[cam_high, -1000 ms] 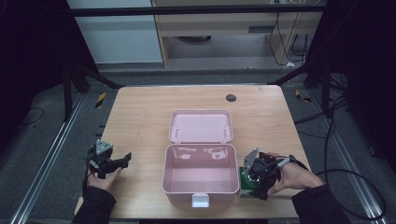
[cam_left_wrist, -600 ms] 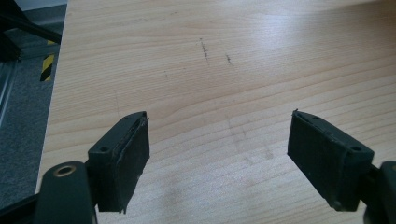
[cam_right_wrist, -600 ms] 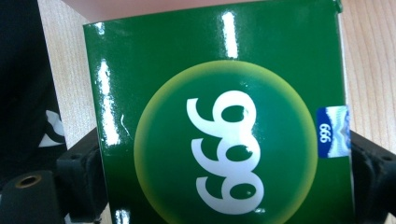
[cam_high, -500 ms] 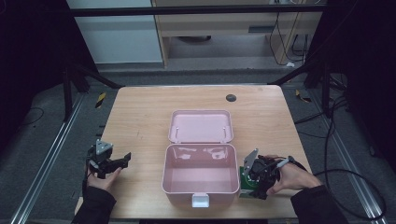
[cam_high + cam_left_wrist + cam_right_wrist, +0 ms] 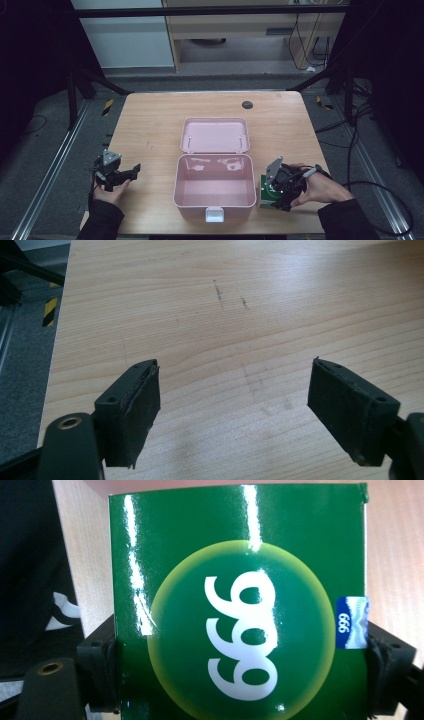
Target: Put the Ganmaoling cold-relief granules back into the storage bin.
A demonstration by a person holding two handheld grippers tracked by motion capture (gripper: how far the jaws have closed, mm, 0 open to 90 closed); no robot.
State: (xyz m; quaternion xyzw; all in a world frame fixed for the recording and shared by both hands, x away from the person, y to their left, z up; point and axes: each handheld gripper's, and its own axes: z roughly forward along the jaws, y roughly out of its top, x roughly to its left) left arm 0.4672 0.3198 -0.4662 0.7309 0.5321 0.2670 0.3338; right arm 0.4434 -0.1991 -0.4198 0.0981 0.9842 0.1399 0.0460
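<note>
A glossy green box (image 5: 240,615) with a white "999" in a yellow-ringed circle stands on the table just right of the open pink case (image 5: 177,186), near the front edge (image 5: 263,194). My right gripper (image 5: 270,192) has just been closing its jaws and is now shut on this box. Its two black pads (image 5: 102,665) press against the box's opposite sides. My left gripper (image 5: 129,175) hovers low over the table's front left. Its jaws stand wide apart (image 5: 235,410) with only bare wood between them.
The pink case's lid (image 5: 215,135) lies flat behind its base, and a white latch (image 5: 215,215) sits at the front. A dark round grommet (image 5: 247,104) is near the table's far edge. Bare wood (image 5: 145,135) lies left of the case.
The right gripper's jaws have closed in on the green box, with the hand barely shifting. The left gripper has stayed put.
</note>
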